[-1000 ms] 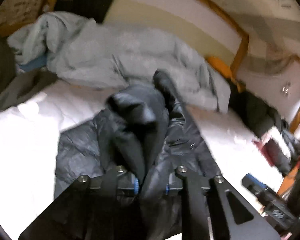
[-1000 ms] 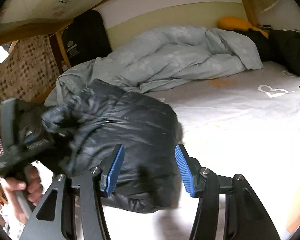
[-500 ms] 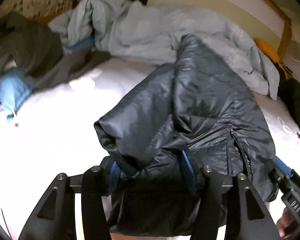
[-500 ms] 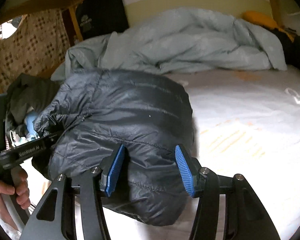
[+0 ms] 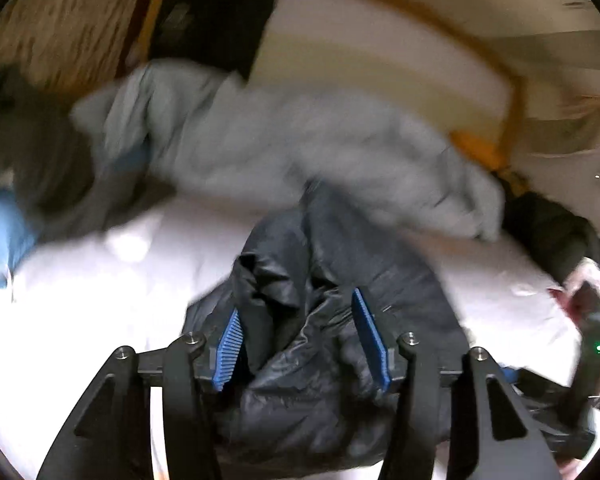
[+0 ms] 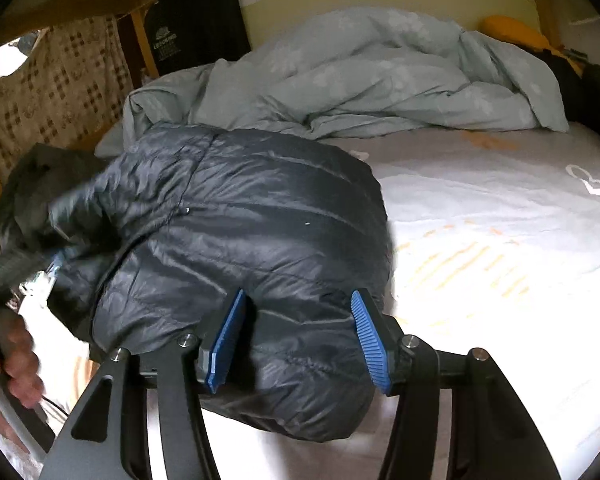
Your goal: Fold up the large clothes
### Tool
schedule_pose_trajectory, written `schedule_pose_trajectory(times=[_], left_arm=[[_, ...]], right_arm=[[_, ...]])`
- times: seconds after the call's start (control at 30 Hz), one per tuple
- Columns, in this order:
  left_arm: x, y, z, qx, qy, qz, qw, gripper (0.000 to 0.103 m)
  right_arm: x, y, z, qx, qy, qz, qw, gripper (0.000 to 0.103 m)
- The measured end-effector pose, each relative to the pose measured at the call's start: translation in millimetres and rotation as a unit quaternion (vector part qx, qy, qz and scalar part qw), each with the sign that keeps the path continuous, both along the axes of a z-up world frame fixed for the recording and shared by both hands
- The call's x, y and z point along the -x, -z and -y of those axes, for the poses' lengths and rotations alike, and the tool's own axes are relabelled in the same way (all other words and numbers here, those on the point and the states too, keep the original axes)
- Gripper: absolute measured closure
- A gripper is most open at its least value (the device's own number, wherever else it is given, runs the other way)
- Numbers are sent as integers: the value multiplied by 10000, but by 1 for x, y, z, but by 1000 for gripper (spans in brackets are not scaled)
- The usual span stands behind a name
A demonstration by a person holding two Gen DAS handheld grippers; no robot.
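A dark navy quilted puffer jacket (image 6: 236, 232) lies folded in a thick bundle on the white bed sheet (image 6: 500, 240). In the left wrist view the jacket (image 5: 340, 280) sits between and just beyond my left gripper (image 5: 300, 344), whose blue pads stand apart around a loose fold. My right gripper (image 6: 296, 340) is open, its blue pads on either side of the jacket's near edge, not pinching it. The left gripper's body and the hand holding it show blurred at the left edge of the right wrist view (image 6: 12, 280).
A crumpled pale grey-blue duvet (image 6: 380, 80) lies across the back of the bed. Dark clothes (image 5: 552, 232) are piled at the right, a grey garment (image 6: 28, 184) at the left. A black cushion (image 6: 196, 20) leans on the headboard. An orange pillow (image 6: 512, 32) is behind.
My left gripper's pads have opened off the jacket fold, and the view has swung and blurred. The right gripper stays open and has moved closer over the jacket's near edge.
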State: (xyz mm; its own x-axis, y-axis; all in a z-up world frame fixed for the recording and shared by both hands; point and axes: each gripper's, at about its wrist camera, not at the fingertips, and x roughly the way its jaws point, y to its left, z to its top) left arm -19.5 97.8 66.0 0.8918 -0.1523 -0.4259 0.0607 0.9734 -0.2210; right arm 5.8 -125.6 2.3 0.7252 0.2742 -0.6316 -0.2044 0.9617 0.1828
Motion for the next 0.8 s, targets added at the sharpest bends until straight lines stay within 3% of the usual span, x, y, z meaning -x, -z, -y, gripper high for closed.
schedule_pose_trajectory(times=[0.07, 0.17, 0.27, 0.33, 0.4, 0.53, 0.6, 0.67, 0.73, 0.8], left_arm=[[1, -8, 6, -46, 121, 135, 9998, 47], [-10, -13, 15, -236, 141, -10, 9996, 46], [1, -26, 8, -93, 152, 191, 9997, 39], [10, -40, -1, 9, -83, 561, 9984, 17], [14, -53, -6, 24, -206, 783, 9967, 7], [-11, -62, 2, -341, 199, 340, 9986, 1], [-28, -55, 10, -583, 352, 45, 9977, 1], [-42, -43, 17, -547, 598, -239, 9964, 1], [-53, -27, 17, -475, 507, -452, 9966, 1], [-54, -11, 11, -394, 236, -329, 9984, 1]], right_arm=[[-2, 2, -1, -61, -109, -69, 9999, 44], [-1, 3, -5, 35, -231, -61, 9997, 44], [2, 2, -9, 119, -369, -35, 9992, 44], [4, 3, -9, 180, -462, -27, 9988, 44], [5, 4, -9, 194, -491, -6, 9986, 44], [7, 4, -11, 321, -463, 49, 9984, 43], [9, 4, -12, 324, -445, 56, 9985, 42], [10, 3, -15, 391, -453, 73, 9982, 41], [12, 4, -17, 483, -458, 110, 9977, 40], [13, 5, -20, 543, -457, 144, 9974, 40]])
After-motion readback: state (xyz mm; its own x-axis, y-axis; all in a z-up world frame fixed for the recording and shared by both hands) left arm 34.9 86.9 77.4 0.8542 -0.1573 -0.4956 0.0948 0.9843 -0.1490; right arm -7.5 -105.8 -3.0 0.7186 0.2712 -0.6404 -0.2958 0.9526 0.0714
